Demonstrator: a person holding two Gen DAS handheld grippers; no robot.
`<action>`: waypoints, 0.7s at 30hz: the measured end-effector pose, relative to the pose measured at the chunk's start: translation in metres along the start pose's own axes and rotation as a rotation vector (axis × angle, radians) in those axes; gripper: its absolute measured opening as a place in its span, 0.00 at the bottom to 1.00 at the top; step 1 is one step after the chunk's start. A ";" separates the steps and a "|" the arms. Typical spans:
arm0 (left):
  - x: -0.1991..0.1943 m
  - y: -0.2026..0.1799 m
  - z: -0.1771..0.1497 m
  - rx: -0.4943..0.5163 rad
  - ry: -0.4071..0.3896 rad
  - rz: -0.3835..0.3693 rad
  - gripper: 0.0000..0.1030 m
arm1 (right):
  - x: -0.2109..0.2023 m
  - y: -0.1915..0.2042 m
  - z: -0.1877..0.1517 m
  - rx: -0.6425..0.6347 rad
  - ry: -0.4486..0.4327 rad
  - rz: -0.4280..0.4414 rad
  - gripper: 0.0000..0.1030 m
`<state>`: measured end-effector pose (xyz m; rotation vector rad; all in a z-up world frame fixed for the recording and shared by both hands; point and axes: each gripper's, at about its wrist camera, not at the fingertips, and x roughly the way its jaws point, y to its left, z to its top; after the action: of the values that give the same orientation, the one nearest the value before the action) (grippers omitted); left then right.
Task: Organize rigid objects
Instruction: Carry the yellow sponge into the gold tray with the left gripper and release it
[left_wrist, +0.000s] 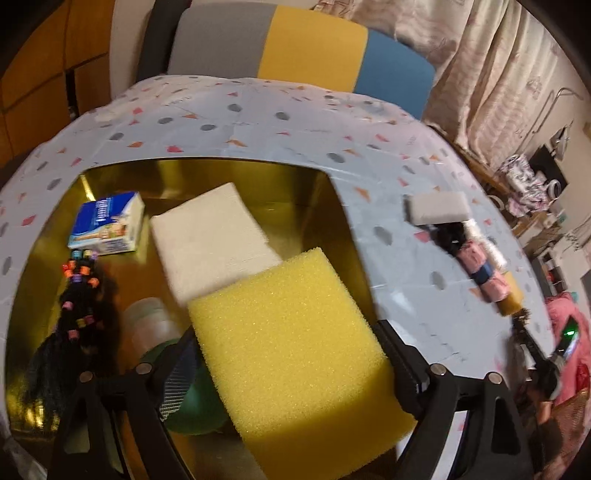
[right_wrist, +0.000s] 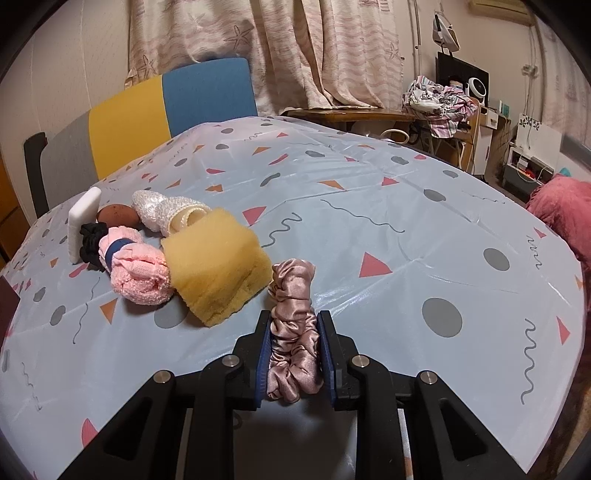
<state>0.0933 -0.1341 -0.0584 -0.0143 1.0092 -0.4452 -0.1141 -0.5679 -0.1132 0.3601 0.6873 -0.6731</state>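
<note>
My left gripper (left_wrist: 291, 354) is shut on a big yellow sponge (left_wrist: 291, 332) and holds it over a gold tray (left_wrist: 207, 170). In the tray lie a white foam block (left_wrist: 210, 240), a blue box (left_wrist: 107, 225), a black beaded hair piece (left_wrist: 83, 295), a clear jar (left_wrist: 151, 325) and a green object (left_wrist: 195, 406). My right gripper (right_wrist: 293, 325) is shut on a pink satin scrunchie (right_wrist: 293, 332) just above the tablecloth. Beside it lie a tan sponge (right_wrist: 216, 266), a pink towel roll (right_wrist: 136, 269), a black scrunchie (right_wrist: 90, 240), a white block (right_wrist: 83, 221), a brown ball (right_wrist: 118, 216) and a sequined pouch (right_wrist: 162, 210).
The table (right_wrist: 369, 221) has a pale blue patterned cloth. A grey, yellow and blue chair (right_wrist: 166, 103) stands at its far side. The pile of soft items also shows in the left wrist view (left_wrist: 472, 254), right of the tray. Curtains and cluttered furniture stand behind.
</note>
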 end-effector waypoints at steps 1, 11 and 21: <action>-0.001 0.001 -0.002 0.008 -0.003 0.011 0.89 | 0.000 0.001 0.000 -0.003 0.001 -0.004 0.23; -0.010 0.002 -0.009 0.081 -0.016 -0.007 0.99 | -0.009 0.003 0.002 -0.028 0.006 -0.025 0.22; -0.034 0.007 -0.021 0.040 -0.074 -0.100 0.98 | -0.039 0.010 -0.004 0.008 -0.003 0.064 0.21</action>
<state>0.0630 -0.1108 -0.0435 -0.0454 0.9289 -0.5525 -0.1316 -0.5409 -0.0889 0.3866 0.6679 -0.6153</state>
